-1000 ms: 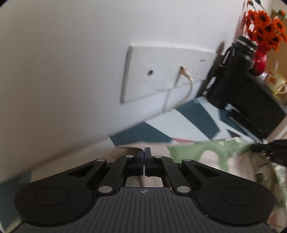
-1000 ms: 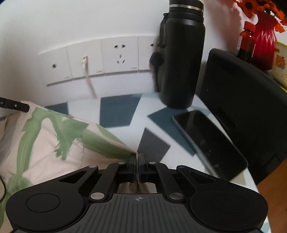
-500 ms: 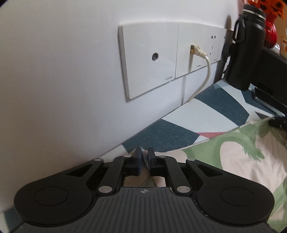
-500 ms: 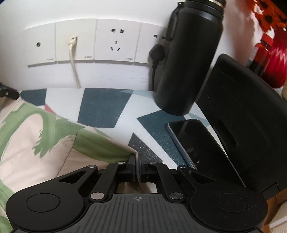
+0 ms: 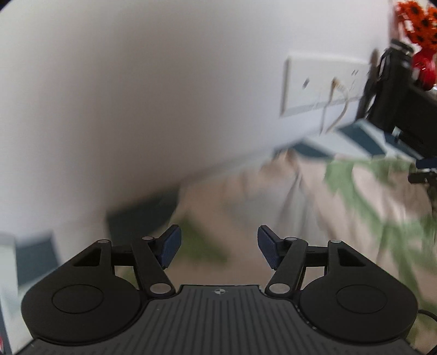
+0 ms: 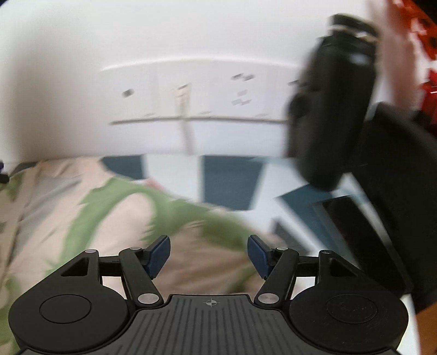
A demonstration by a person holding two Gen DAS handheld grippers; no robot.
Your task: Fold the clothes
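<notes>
1. Cloth [image 6: 114, 218], cream with green leaf shapes, lies spread on the worktop [image 6: 229, 183] beneath and ahead of both my claws.
2. My left claw [image 5: 218, 247] is opening; its blue pads [image 5: 170, 245] stand apart with nothing pinched between them, and the cloth [image 5: 314, 196] lies below the gap and runs off to its right.
3. My right claw [image 6: 209, 255] is opening too; its blue pads [image 6: 158, 255] are apart and press on nothing, with the cloth lying under the gap and stretching to its left.
4. Ahead of the right claw, past the far edge of the cloth, the worktop shows white and dark teal patches.
5. A white wall [image 6: 191, 41] rises at the worktop's far edge, carrying a row of sockets [image 6: 196, 90] with a pale cable [image 6: 185, 120] hanging from one.
6. To the front right of the right claw stands a black bottle [image 6: 330, 109], and nearer on that side a dark phone [image 6: 352, 218] lies flat on the worktop.
7. Both views are blurred, so finer detail of the cloth's folds cannot be told.
8. From the left claw, orange flowers [image 5: 415, 19] show far off to the upper right.
</notes>
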